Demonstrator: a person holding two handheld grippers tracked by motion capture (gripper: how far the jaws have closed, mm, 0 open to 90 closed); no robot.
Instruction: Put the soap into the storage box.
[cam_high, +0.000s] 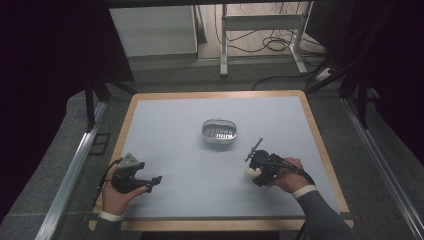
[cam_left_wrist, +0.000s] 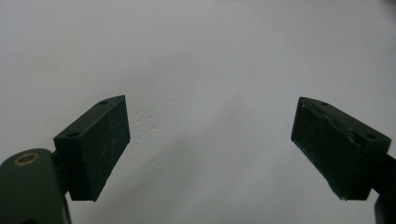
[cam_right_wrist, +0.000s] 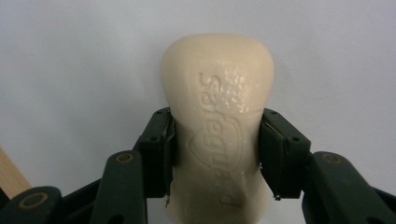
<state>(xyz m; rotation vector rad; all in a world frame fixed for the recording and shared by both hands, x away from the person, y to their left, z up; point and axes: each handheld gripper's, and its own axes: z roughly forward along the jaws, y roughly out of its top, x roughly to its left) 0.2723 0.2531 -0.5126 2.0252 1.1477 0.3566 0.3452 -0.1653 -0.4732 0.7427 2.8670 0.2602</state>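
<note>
light: dim, even | dark corners | soft shadows | glare: slight on soap bar (cam_right_wrist: 217, 126) | low resolution

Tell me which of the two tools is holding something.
The right tool: its jaws clamp a cream soap bar. The left tool is open with nothing between its jaws.

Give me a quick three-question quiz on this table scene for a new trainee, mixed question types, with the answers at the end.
1. True or false: the left gripper holds something.
2. What is the right gripper shut on? A) soap B) sponge C) cup
3. Fill in: the dish stands on the table, ahead of the ____ gripper.

Key: 1 false, its jaws are spread wide with nothing between them. 2 A, a cream bar of soap with embossed lettering. 3 right; dish and soap are apart.
</note>
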